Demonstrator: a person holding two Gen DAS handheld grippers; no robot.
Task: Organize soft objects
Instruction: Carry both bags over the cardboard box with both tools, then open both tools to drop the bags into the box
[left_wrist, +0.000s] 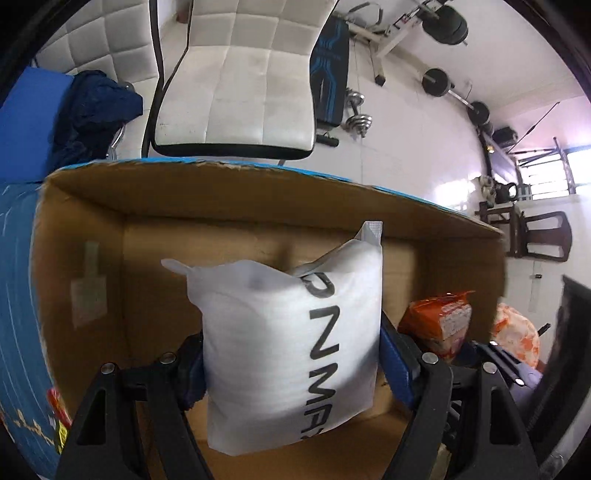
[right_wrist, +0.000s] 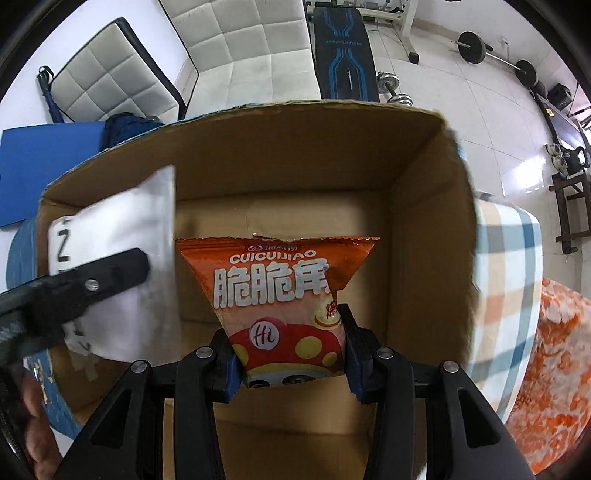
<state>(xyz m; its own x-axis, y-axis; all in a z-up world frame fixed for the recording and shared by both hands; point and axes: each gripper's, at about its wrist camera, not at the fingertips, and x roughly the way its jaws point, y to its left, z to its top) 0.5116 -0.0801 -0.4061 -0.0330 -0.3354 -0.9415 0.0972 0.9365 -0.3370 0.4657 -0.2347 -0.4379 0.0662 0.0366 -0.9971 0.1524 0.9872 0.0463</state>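
Cardboard box (right_wrist: 424, 229), open at the top, is seen from both wrist views with its floor bare, so nothing can be judged to have been deposited yet. A white padded pouch (left_wrist: 291, 343) is clamped between the fingers of the left gripper (left_wrist: 291, 362) and is held above the near left part of the box; in the right wrist view the same pouch (right_wrist: 122, 266) is seen at the left with one black finger across it. An orange snack bag (right_wrist: 280, 295) is pinched at its lower end by the right gripper (right_wrist: 288, 354) and is held over the near middle of the box, upright, with its torn-looking top edge toward the far wall. Both items are judged to be in transit rather than placed: release into the box is what remains. A patterned orange cloth (right_wrist: 554, 369) and a checked cloth (right_wrist: 506, 280) are seen outside the box to the right; whether either is to be sorted cannot be told.
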